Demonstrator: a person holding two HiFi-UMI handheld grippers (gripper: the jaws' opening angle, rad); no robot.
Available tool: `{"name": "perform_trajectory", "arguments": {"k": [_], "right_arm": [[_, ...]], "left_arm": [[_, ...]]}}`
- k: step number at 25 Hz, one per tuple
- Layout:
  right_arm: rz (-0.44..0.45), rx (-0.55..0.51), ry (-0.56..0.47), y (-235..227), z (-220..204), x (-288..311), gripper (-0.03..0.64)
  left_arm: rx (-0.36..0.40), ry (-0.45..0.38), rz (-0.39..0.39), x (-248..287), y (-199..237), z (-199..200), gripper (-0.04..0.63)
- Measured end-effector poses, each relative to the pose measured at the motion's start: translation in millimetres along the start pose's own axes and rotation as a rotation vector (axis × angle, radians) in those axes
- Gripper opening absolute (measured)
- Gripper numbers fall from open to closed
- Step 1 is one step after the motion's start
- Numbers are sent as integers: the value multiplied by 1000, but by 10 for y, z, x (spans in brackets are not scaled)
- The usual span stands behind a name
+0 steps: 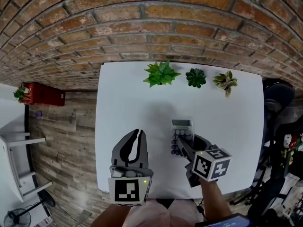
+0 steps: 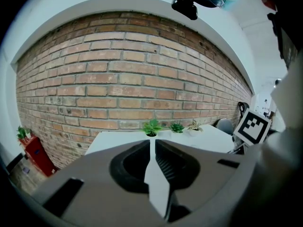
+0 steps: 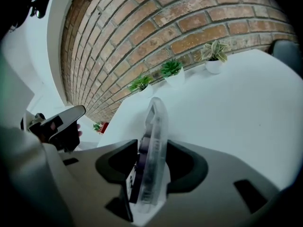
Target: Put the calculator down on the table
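1. While right gripper (image 1: 183,145) clamps calculator (image 1: 182,128), tilted, over table (image 1: 123,93) centre, left gripper (image 1: 138,135) sits closed, empty, near table's front edge.
2. Risk: released tilted, calculator could topple keys-down or skid on table.

Clear calculator (image 3: 154,126) with dark purple keys (image 3: 134,176), white table (image 1: 123,93), red-brick wall (image 1: 142,22).

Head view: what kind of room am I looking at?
Likely an indoor studio or office corner: a white table against a red brick wall, three small potted plants along its far edge, and wood-plank floor.
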State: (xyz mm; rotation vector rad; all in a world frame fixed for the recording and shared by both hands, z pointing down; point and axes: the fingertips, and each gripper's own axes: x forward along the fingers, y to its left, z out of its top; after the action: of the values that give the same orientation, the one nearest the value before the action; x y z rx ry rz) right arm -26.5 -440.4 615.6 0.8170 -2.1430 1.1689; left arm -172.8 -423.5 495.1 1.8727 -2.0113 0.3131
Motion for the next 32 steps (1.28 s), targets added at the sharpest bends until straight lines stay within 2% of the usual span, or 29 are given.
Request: {"name": "perform_trajectory", "arguments": {"k": [3,7,12,16,21,26,29,32], "right_arm": [[-31,-43,15,-12,-19,2,201],[-72,-104,52,-41,-82,-3,262],[-106,-128,89,-96,-145,-40,344],[-130,-140,96,-171,-130,-115,374],[-119,-157,43,-112,-22,-251,370],[-83,-203,-37,93,149,-472,354],[-64,-236,-127,252,365,-716,319],[-31,-276,-242,477,580,-1051,249]], "left_arm": [[16,-3,-5,0,-8,8,38],[9,-14,-11,-8,-41,43,38],[18,-26,-18,-33,-76,74,38],[21,-35,-24,-58,-113,112,38],[46,-52,-27,-126,-149,169,39],[13,-125,-23,-298,-263,436,40],[34,-167,-19,-451,-307,638,40],[50,-226,-16,-646,-392,909,38]]}}
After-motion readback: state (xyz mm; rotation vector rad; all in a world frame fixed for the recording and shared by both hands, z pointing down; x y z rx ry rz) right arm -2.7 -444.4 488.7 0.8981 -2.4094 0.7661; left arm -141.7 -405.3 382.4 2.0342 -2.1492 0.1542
